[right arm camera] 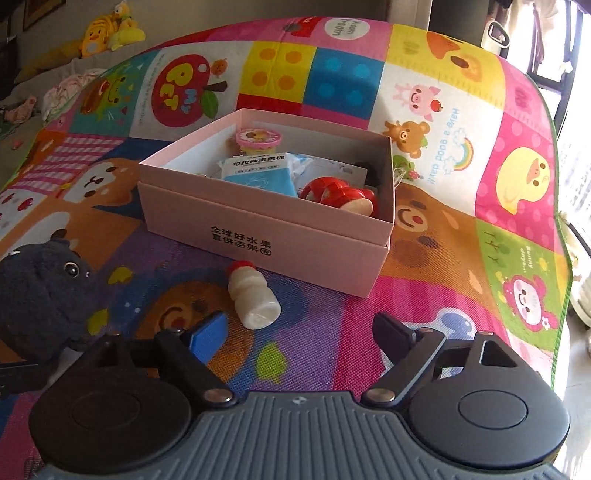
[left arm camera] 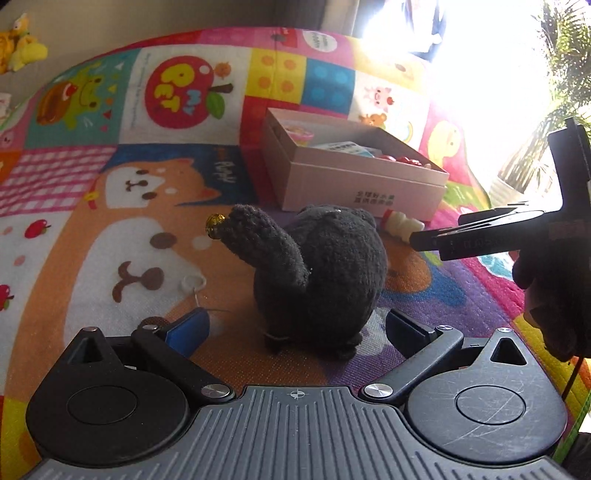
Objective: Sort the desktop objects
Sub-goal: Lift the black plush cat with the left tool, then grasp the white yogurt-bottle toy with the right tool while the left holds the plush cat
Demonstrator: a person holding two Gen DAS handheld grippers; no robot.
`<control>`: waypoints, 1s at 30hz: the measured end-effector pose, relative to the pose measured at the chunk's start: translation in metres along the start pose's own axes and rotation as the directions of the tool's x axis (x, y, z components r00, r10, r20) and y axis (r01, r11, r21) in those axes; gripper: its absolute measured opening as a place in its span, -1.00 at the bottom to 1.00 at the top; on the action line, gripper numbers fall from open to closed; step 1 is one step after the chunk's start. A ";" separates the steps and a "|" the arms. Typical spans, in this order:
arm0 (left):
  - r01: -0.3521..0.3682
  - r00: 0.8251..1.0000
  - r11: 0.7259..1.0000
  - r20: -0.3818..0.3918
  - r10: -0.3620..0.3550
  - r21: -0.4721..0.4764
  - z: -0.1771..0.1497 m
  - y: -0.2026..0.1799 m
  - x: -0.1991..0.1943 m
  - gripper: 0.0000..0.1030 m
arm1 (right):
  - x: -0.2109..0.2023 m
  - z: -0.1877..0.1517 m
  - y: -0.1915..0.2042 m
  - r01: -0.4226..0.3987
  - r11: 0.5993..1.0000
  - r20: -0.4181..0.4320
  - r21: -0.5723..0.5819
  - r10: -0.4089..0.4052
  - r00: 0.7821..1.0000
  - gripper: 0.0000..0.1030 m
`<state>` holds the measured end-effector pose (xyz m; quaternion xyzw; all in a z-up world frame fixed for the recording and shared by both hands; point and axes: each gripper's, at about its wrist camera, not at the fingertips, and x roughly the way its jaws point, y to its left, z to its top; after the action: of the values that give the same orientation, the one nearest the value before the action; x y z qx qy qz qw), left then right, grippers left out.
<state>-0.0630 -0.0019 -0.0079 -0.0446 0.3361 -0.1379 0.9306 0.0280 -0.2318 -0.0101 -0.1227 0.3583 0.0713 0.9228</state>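
Just ahead of the left hand-held gripper (left arm camera: pixel 295 332), a dark plush toy (left arm camera: pixel 321 273) is sitting on the colourful play mat (left arm camera: pixel 110 206), between the spread fingers, which are standing wide apart and not touching it. Its tail is pointing up and to the left, ending in a small gold bell (left arm camera: pixel 215 224).

Beyond the toy, a pink cardboard box (left arm camera: pixel 354 184) is standing open on the mat. The right hand-held gripper (right arm camera: pixel 299 332) is likewise hanging open and holding nothing, and a small white bottle with a red cap (right arm camera: pixel 253 295) is lying on its side just ahead of its left finger, between the gripper and the near wall of the box (right arm camera: pixel 266 236).

Inside the box, a red and white toy (right arm camera: pixel 340 195) is resting against the near right corner. A blue and white packet (right arm camera: pixel 258 171) is lying in the middle, and a small pink and yellow toy (right arm camera: pixel 258 142) is sitting toward the far wall.

Far off to the left, yellow stuffed toys (right arm camera: pixel 107 31) are lying beyond the mat.
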 end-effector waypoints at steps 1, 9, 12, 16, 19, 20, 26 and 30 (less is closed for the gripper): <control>-0.005 1.000 1.000 0.004 0.005 0.000 0.000 0.000 -0.001 1.00 | 0.004 0.001 -0.002 0.082 0.997 0.001 -0.003 -0.082 0.997 0.64; -0.018 1.000 1.000 0.005 0.018 0.001 -0.001 -0.002 0.000 1.00 | -0.019 -0.001 -0.011 -0.015 0.999 0.063 0.035 0.012 0.998 0.64; -0.019 1.000 1.000 0.006 0.019 -0.004 -0.001 -0.001 0.000 1.00 | -0.015 0.006 -0.002 -0.087 0.996 0.053 0.033 0.085 0.995 0.55; -0.021 1.000 1.000 0.010 0.021 -0.009 -0.001 -0.001 -0.001 1.00 | 0.002 0.015 0.008 -0.123 0.991 0.030 0.049 0.122 0.992 0.33; -0.021 1.000 1.000 0.011 0.021 -0.010 -0.001 0.000 -0.001 1.00 | 0.018 0.018 0.015 -0.121 0.991 0.009 0.048 0.121 0.993 0.26; -0.022 1.000 1.000 0.012 0.022 -0.011 -0.001 0.000 -0.001 1.00 | 0.021 0.019 0.016 -0.124 0.991 -0.003 0.050 0.124 0.992 0.03; -0.033 0.999 0.999 0.014 0.033 -0.005 -0.001 -0.001 -0.002 1.00 | 0.002 0.019 0.013 -0.138 0.989 0.034 0.060 0.136 0.990 -0.17; -0.048 0.999 0.999 0.009 0.048 0.018 0.000 -0.005 0.000 1.00 | -0.026 0.009 0.012 -0.185 0.982 0.056 0.041 0.183 0.982 -0.17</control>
<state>-0.0640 -0.0068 -0.0071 -0.0287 0.3320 -0.1185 0.9354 0.0121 -0.2194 0.0125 -0.0657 0.3457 0.1512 0.9238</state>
